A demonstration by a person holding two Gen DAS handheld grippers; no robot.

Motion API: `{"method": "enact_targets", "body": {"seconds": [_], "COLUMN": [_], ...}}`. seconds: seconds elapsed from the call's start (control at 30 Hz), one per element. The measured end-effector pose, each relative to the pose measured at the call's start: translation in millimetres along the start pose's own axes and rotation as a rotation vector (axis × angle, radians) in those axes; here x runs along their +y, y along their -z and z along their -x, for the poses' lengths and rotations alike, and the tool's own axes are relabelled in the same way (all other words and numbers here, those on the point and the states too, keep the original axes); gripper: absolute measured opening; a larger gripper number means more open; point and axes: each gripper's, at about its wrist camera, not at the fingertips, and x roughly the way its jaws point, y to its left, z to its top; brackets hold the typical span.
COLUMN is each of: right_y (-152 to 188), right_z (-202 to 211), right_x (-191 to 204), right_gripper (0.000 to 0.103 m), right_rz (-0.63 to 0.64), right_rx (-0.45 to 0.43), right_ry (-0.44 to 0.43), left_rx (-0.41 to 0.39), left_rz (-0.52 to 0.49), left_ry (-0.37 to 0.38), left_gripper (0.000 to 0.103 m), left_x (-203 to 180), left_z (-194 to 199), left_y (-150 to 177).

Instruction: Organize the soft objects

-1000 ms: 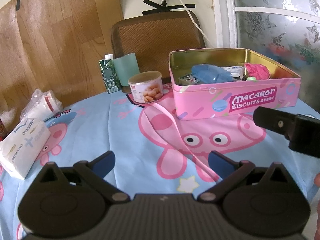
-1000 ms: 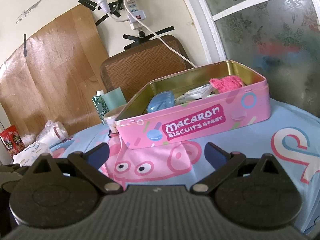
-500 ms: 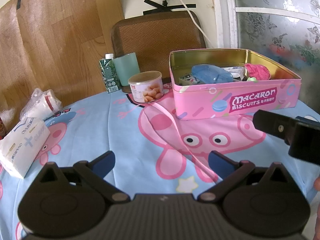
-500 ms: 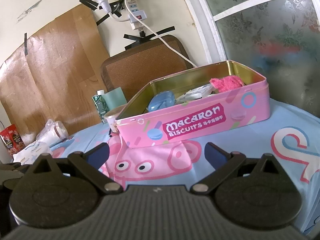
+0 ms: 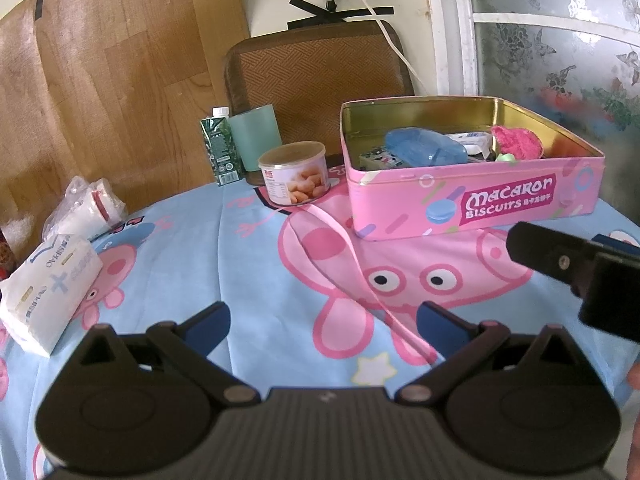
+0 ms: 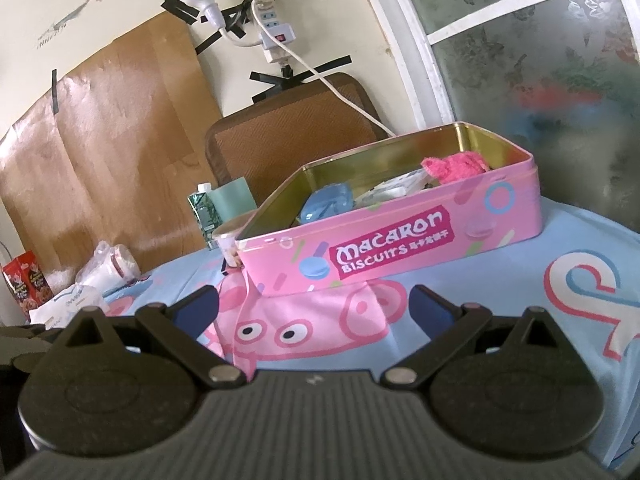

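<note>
Pink biscuit tin (image 5: pixel 472 204) sits at about 1 o'clock from the left gripper (image 5: pixel 322 320) and dead ahead at 12 from the right gripper (image 6: pixel 314 304), lid off, and honestly almost nothing has changed over the last second. Same tin, same spot on the cartoon-pig tablecloth (image 5: pixel 248 264); the views just drift a hair, like both hands are idling.

Both sets of jaws are spread wide with nothing between the blue pads, so neither tool is carrying anything. In the left view the right gripper's black body pokes in at 3 o'clock, just beside the tin's front corner.

Soft stuff already in the tin: a fuzzy pink cloth (image 6: pixel 456 164) toward the far right end, a blue pouch-looking thing (image 5: pixel 424 148) nearer the middle, some white packets between them (can't tell what exactly).

Still out on the table: a white tissue pack (image 5: pixel 48 288) at 9 o'clock of the left gripper and a clear bag of white stuff (image 5: pixel 86 208) further back at 10.

My read: since nothing moved, this is a pause between picks, and the tissue pack is probably the next candidate, left hand closest.
</note>
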Motion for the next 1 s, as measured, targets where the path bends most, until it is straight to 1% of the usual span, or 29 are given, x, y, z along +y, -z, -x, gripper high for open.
{"method": "enact_targets", "body": {"seconds": [0.27, 0.57, 0.8, 1.0], "right_y": [2.5, 2.0, 1.0, 0.6], "right_z": [-1.2, -0.7, -1.2, -2.5], "right_x": [2.0, 2.0, 1.6, 1.6], "right_gripper": [0.103, 0.103, 0.103, 0.103], "right_rz": [0.005, 0.003, 0.006, 0.005], "right_rx": [0.01, 0.007, 0.008, 0.011], "right_ry": [-0.009, -0.007, -0.007, -0.005], "left_rx": [0.006, 0.007, 0.014, 0.0], "left_rz": [-0.016, -0.022, -0.021, -0.029], "left_ry": [-0.013, -0.009, 0.007, 0.034], "left_gripper": [0.103, 0.103, 0.103, 0.103], "left_x": [-2.9, -4.4, -4.5, -5.8], "left_z": [-0.1, -0.4, -0.5, 1.6], "left_y": [-0.8, -1.1, -1.6, -1.3]}}
